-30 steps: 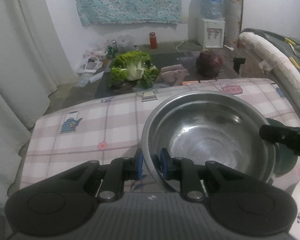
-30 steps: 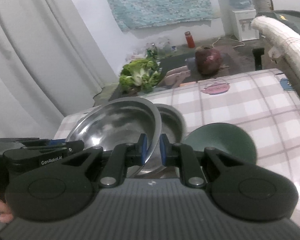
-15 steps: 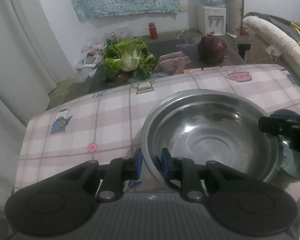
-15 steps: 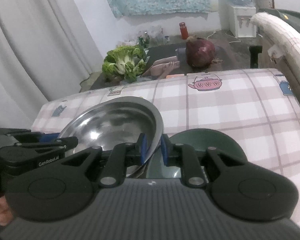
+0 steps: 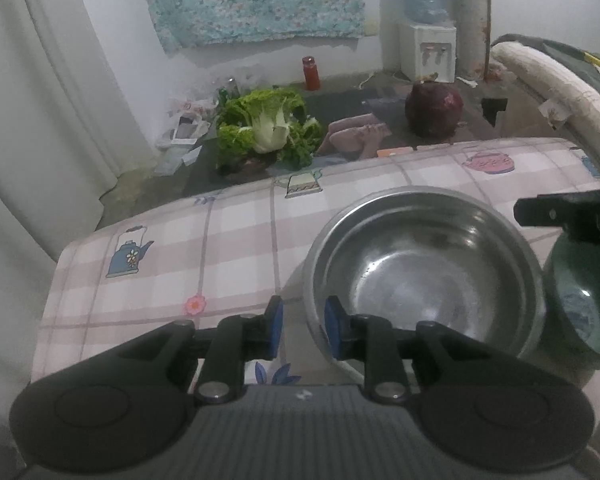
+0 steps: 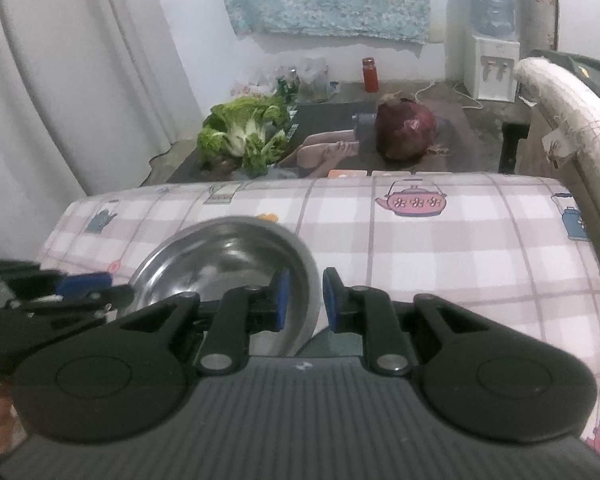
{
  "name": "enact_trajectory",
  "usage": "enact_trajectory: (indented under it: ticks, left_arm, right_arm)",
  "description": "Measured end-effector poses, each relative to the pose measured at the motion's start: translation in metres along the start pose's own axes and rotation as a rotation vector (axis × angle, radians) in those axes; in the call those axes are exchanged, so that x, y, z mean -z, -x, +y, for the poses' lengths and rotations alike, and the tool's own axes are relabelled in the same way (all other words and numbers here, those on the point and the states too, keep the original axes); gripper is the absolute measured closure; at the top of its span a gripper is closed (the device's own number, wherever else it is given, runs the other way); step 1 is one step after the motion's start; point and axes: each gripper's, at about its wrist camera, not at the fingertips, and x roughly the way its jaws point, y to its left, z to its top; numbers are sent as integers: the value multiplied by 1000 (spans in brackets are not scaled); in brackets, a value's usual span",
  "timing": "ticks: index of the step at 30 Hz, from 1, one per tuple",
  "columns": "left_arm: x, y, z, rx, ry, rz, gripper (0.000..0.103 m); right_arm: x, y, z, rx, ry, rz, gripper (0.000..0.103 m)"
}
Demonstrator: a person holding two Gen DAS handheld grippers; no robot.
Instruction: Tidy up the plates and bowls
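My left gripper straddles the near-left rim of the steel bowl. Its jaws stand a little apart, and tablecloth shows between the outer pad and the bowl wall. I judge it to be around the rim, not pinching it.

The bowl sits on the checked cloth toward the right side of the table. Its rim looks doubled, so it may be nested in a second steel bowl, but I cannot tell. It should be light, stiff and slick: thin polished metal that could slide under the pads and will ring if dropped, but won't break. The rolled rim is the only real hold, one pad inside and one outside, best from opposite sides.

My right gripper is at the opposite rim. Its jaws are also slightly apart, with slim gaps either side of the wall, so it isn't clamped.

Just right of the steel bowl is the green bowl. It looks heavier, and I'd expect it to chip if knocked.
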Motion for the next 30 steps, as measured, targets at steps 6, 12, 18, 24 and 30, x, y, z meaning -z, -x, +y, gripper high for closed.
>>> enact_trajectory:
  ticks: [6, 12, 18, 24, 30]
  left_arm:
    - [3, -7, 0, 6, -6, 18, 76]
    - [13, -13, 14, -7, 12, 78, 77]
    - [25, -10, 33, -11, 27, 83, 75]
    - [23, 10, 36, -6, 21, 33, 54]
    - [17, 47, 32, 46, 9, -54, 45]
  right_arm:
    - [-7, -31, -9, -42, -50, 77, 87]
    - [3, -34, 7, -94, -14, 119, 91]
    - [15, -31, 31, -136, 44, 152, 92]
    - [17, -22, 39, -118, 66, 142, 88]
    - [12, 17, 24, -120, 45, 90, 71]
